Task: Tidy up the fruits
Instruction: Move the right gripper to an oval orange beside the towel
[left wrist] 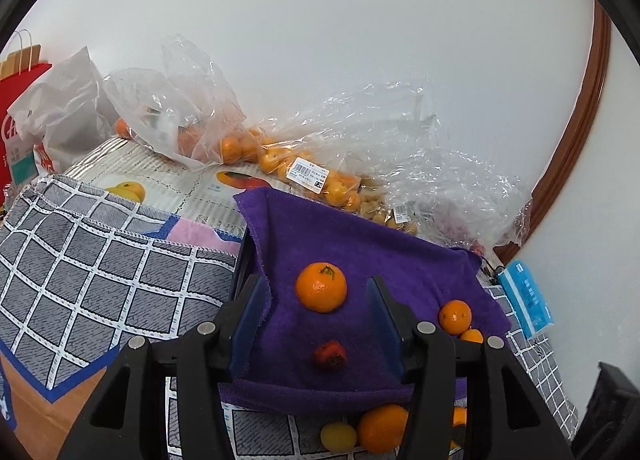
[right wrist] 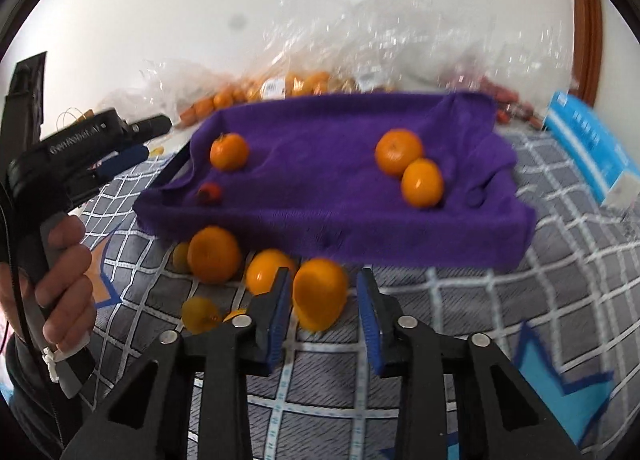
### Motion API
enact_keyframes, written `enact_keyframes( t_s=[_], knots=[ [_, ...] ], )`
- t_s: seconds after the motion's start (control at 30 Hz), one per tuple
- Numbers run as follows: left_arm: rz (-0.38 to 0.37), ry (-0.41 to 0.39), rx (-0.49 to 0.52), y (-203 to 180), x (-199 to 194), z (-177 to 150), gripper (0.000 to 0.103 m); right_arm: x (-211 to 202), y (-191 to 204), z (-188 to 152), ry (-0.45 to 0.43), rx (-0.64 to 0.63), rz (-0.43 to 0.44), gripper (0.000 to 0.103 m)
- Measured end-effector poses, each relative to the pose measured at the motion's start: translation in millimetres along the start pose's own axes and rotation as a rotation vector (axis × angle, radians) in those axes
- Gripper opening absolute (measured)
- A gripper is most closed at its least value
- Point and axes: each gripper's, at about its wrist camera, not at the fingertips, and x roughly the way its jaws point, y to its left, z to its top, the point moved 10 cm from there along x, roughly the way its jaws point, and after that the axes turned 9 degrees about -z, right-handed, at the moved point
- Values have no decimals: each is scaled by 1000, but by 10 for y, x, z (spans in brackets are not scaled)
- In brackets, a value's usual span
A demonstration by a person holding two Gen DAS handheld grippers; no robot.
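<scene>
Raised box shape under a purple terry towel point(left wrist: 360, 252); a black edge shows at its left corner.
- On the towel: one stemmed orange mandarin point(left wrist: 321, 287), and nearer the camera a small dark-red fruit point(left wrist: 329, 355).
- At the towel's right side, a pair of plain orange citrus point(right wrist: 408, 166), touching each other.

Clear plastic bags point(left wrist: 304, 156) are heaped along the white wall behind.
- One holds many small mandarins and carries a white price label.
- The next holds small tan fruits.
- In the right wrist view, reddish fruit shows in the far-right bag, blurred.

Grey grid-patterned cloth point(left wrist: 100, 280) covers the table. Loose on it, just in front of the towel's near edge: a large round orange point(right wrist: 214, 254), a second orange beside it, and two small yellow fruits point(right wrist: 200, 314).

Left gripper point(left wrist: 318, 282): blue pads wide apart over the towel, nothing pressed between them. The stemmed mandarin lies on the towel beyond its tips. The right wrist view shows a hand point(right wrist: 60, 268) holding this gripper's handle.

Right gripper point(right wrist: 322, 280): closed on an oval orange fruit point(right wrist: 320, 300) in front of the towel. Picture smeared; the left pad is against the fruit, contact at the right pad unclear.

Edges:
- Blue tissue packet point(left wrist: 524, 300) right of the towel.
- Red paper carrier bag point(left wrist: 20, 108) and white plastic bag point(left wrist: 68, 108) far left.
</scene>
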Motion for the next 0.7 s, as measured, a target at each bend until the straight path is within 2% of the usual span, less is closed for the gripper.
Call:
enact_keyframes(
  t_s=[0.2, 0.33, 0.43, 0.57, 0.7],
  knots=[
    [-3, 7, -11, 8, 4, -7, 51, 24, -5, -22, 1, 14, 15, 30],
    [2, 9, -26, 43, -3, -3, 51, -111, -178, 7, -30, 1, -52, 30],
    [-14, 6, -39, 36, -16, 3, 51, -91, -315, -33, -13, -25, -92, 30],
    [-5, 5, -22, 13, -22, -19, 51, 34, -334, -125, 11, -7, -55, 31],
    [-7, 32, -25, 4, 36, -91, 51, 86, -277, -157, 18, -51, -89, 32]
  ],
)
